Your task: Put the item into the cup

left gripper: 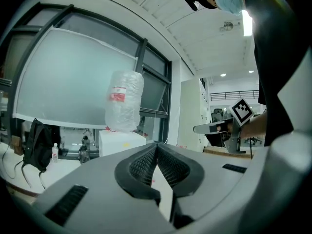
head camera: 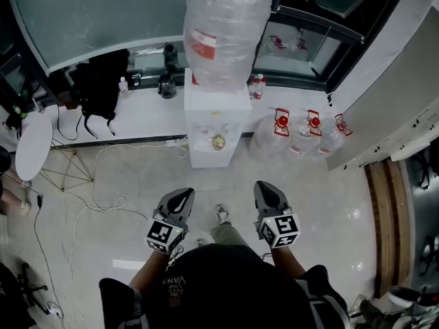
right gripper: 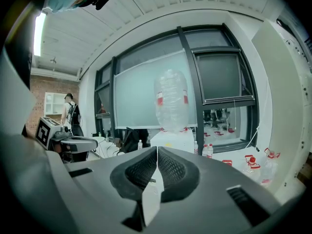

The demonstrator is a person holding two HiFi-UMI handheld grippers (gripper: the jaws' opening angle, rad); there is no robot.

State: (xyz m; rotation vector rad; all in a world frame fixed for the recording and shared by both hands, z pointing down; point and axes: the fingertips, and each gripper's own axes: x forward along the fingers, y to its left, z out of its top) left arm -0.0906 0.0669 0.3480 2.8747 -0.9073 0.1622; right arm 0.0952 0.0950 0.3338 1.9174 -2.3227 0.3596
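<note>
No cup and no loose item shows in any view. In the head view my left gripper [head camera: 180, 195] and right gripper [head camera: 266, 188] are held side by side at waist height. Both point at a white water dispenser [head camera: 217, 125] that carries a big clear bottle [head camera: 223, 26]. The left gripper [left gripper: 157, 147] has its jaws pressed together with nothing between them. My right gripper [right gripper: 157, 150] is shut and empty too. The dispenser's bottle [left gripper: 125, 101] stands ahead in the left gripper view, and the bottle [right gripper: 171, 99] also rises ahead in the right gripper view.
Water jugs with red caps [head camera: 302, 132] sit on the floor right of the dispenser. A black backpack [head camera: 103, 81] leans on the low window ledge at the left. A round white table [head camera: 33, 146] and loose cables [head camera: 89, 197] lie to the left. A person [right gripper: 72, 116] stands far off.
</note>
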